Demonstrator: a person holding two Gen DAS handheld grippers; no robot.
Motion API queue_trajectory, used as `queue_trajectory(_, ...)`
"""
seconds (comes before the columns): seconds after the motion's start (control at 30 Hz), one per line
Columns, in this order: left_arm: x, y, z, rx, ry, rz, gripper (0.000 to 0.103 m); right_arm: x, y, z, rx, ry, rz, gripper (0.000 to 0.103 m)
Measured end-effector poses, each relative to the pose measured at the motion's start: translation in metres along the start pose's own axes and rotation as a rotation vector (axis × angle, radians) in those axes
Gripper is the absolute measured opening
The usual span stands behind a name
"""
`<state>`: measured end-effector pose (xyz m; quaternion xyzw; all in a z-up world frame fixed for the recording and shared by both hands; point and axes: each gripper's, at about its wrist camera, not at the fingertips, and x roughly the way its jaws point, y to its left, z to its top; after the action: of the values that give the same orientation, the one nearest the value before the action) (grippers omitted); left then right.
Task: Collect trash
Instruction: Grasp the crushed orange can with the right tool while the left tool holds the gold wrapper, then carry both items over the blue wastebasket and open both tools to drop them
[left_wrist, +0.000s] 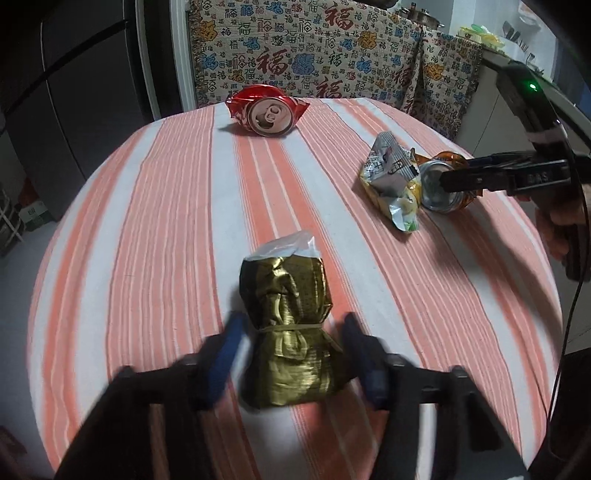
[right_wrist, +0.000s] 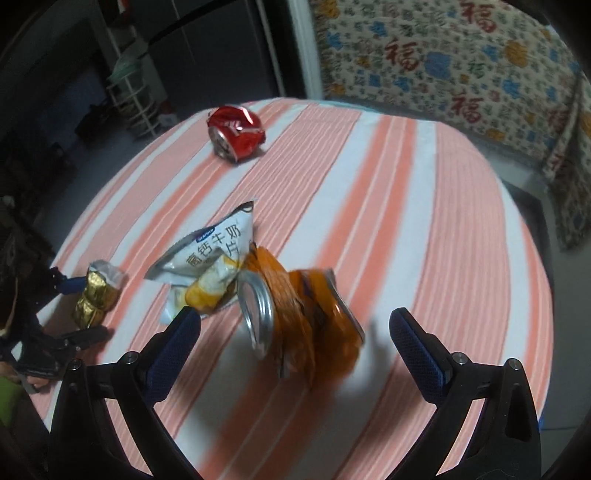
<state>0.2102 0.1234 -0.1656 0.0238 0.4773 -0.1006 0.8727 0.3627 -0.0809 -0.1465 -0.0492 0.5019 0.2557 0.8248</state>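
Left wrist view shows the left gripper with its jaws narrowed around a crumpled gold wrapper that lies on the striped tablecloth; the blue pads flank its tied waist, but motion blur keeps me from telling whether they press it yet. Off to that gripper's right, the right gripper stands wide, straddling a crushed orange can without touching it. A white snack bag lies against the can's left end, just ahead of the left pad. A crushed red can sits well ahead, near the far edge. From here the foil could crumple and slide out forward if the pads close on the loose bulge rather than the waist. On the right, the closing pad might snag the bag's corner and drag it along, or the slick tilted can could squirt out. No bin shows anywhere, and the person's hand holding the right gripper is cut off.
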Motion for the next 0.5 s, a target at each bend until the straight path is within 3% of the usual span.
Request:
queue_trajectory(0.03, -0.001, 0.001, 0.000, -0.004, 0.001, -0.003, 0.036, 0.006, 0.000, -0.001, 0.003, 0.042, 0.007, 0.073)
queue_trajectory(0.07, -0.003, 0.002, 0.000, -0.020, 0.003, -0.013, 0.036, 0.007, 0.000, -0.002, 0.004, 0.053, -0.015, 0.057)
queue_trajectory(0.33, -0.030, -0.022, -0.013, -0.033, -0.041, -0.079, 0.034, -0.050, -0.010, -0.049, 0.107, -0.036, -0.022, 0.054)
queue_trajectory(0.5, -0.037, -0.069, -0.003, -0.009, -0.035, -0.179, 0.034, -0.088, -0.034, -0.081, 0.220, -0.102, -0.010, 0.053)
